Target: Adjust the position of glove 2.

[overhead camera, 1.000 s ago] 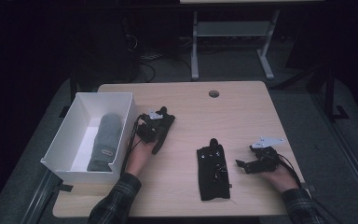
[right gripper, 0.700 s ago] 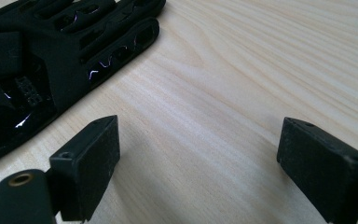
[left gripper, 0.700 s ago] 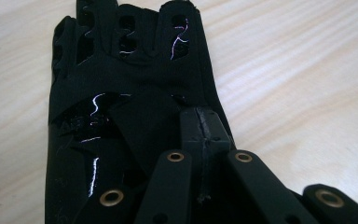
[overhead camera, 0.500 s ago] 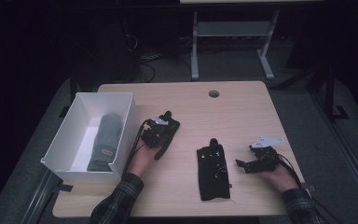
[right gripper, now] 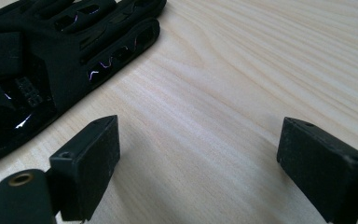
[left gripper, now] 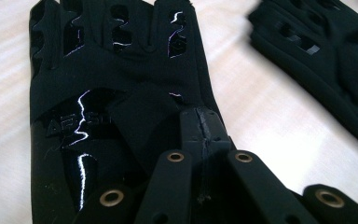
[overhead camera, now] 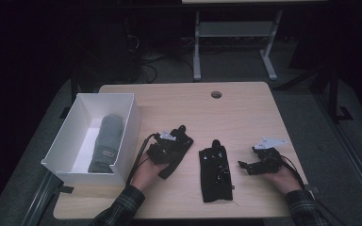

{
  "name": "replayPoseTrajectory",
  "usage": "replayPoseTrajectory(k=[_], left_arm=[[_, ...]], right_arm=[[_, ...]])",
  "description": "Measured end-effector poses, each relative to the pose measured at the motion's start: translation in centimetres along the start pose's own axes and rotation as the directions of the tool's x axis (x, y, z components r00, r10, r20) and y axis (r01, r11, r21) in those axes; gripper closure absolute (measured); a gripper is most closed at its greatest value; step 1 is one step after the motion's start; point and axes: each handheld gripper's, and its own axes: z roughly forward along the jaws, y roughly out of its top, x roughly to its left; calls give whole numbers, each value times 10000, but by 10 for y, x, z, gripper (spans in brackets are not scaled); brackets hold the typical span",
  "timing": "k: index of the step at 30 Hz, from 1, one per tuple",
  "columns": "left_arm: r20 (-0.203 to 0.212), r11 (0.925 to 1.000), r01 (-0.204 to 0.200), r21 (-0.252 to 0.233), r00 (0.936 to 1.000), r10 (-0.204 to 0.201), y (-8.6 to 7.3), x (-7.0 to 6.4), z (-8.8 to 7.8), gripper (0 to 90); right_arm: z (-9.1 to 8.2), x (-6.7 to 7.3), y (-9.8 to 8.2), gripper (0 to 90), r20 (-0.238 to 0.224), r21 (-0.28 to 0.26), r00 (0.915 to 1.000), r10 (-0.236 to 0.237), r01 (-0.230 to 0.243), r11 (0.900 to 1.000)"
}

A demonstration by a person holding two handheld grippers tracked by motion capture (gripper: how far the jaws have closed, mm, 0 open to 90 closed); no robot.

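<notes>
The left hand-held gripper [left gripper: 200, 140] is clenched on a black glove [left gripper: 116, 93], its jaws meeting on a flap of fabric near the cuff. The glove stretches away from the jaws along its long axis, with the slotted fingers at the far end. In the high view this glove [overhead camera: 175, 149] lies on the desk [overhead camera: 245, 113] just right of the white box [overhead camera: 66, 136], slanting from the person's hand up toward the right.

A second black glove [overhead camera: 216, 170] lies flat at the middle of the desk, cuff toward the person and fingers pointing away. It sits between the two hands, with a strip of bare wood on either side.

The right hand-held gripper [right gripper: 205, 168] rests released, its jaws spread wide over bare wood with nothing between them. It points toward that second glove [right gripper: 51, 60], which lies ahead and to the left of its jaws, so the right hand appears better placed to take it.

A grey rolled item [overhead camera: 107, 141] lies inside the box, a small label on it too small to read. Raised lettering on the held glove's glossy panel is not legible.
</notes>
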Motion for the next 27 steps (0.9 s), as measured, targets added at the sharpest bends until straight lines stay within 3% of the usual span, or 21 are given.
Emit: replayPoseTrajectory(k=[9, 13, 17, 21, 23, 27], left_arm=[[591, 9997, -172, 145, 9981, 163, -13, -20, -6, 895], [640, 9986, -493, 172, 9968, 481, -12, -29, -9, 895], [152, 9979, -613, -230, 9980, 617, -5, -23, -23, 895], [-571, 9982, -172, -571, 9983, 139, -4, -4, -29, 895], [-819, 9986, -96, -514, 9966, 54, -5, 4, -27, 895], [-972, 10000, -27, -52, 9953, 22, -8, 7, -19, 895]], right_arm=[[0, 0, 0, 130, -3, 7, 10000, -2, 2, 10000], [0, 0, 0, 130, -1, 10, 10000, -3, 3, 10000], [0, 0, 0, 130, 8, 7, 10000, 11, -11, 10000], [0, 0, 0, 130, -6, -4, 10000, -34, 34, 10000], [0, 0, 0, 130, -11, -2, 10000, -34, 34, 10000], [0, 1, 0, 130, -7, 9, 10000, -14, 14, 10000]])
